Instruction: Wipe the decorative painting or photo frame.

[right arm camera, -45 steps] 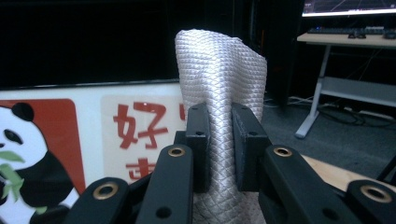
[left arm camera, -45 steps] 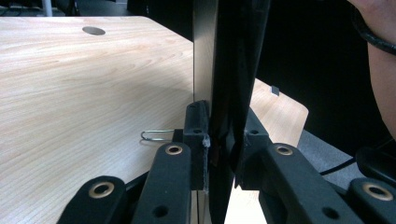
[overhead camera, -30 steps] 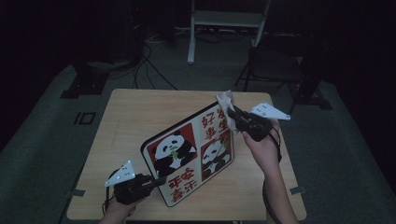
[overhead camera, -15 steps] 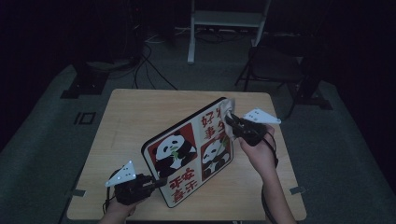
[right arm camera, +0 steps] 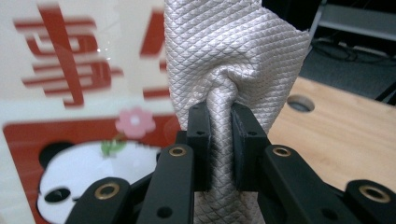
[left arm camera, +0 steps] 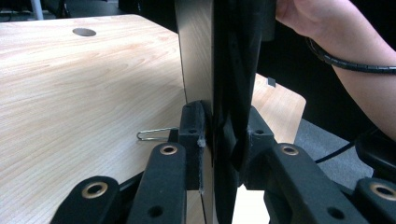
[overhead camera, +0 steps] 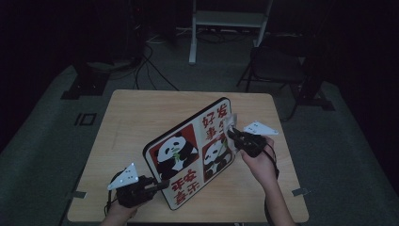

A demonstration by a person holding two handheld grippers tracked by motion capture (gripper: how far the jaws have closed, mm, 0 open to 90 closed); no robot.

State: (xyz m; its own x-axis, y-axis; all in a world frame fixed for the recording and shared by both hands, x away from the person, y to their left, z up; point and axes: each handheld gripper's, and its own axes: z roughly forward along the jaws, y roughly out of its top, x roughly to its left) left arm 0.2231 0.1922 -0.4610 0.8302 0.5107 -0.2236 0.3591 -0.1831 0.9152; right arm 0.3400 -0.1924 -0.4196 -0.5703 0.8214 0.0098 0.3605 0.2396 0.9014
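While the panda board [overhead camera: 193,153] stands on its lower edge on the table [overhead camera: 141,113], tilted up so its printed face looks toward the person, both grippers are busy with it. The left gripper [overhead camera: 162,185] sits at the board's near lower corner, close to the front edge of the table; the left gripper view shows its jaws clamped on the thin edge of the board [left arm camera: 219,84], one jaw on the pale back and one on the dark side, with no gap left between pads and panel. A small wire clip [left arm camera: 154,134] lies on the wood just beside that jaw. The right gripper [overhead camera: 231,134] is held against the upper right part of the printed face, near the red characters and the smaller panda. Its jaws are closed tight on a bunched fold of a pale cloth [right arm camera: 233,56] with a fine diamond weave, which rises above the jaws and spreads wide; in the high view the cloth [overhead camera: 229,121] shows as a light patch touching the board's face just ahead of the gripper. Behind the cloth, the right gripper view shows the board's picture [right arm camera: 70,140]: blurred red characters, a pink flower and a panda on red. The person's right hand [overhead camera: 259,160] grips the tool from the near side, its forearm coming up from the table's front edge. A round hole in the table top [right arm camera: 300,103] lies beyond the cloth.
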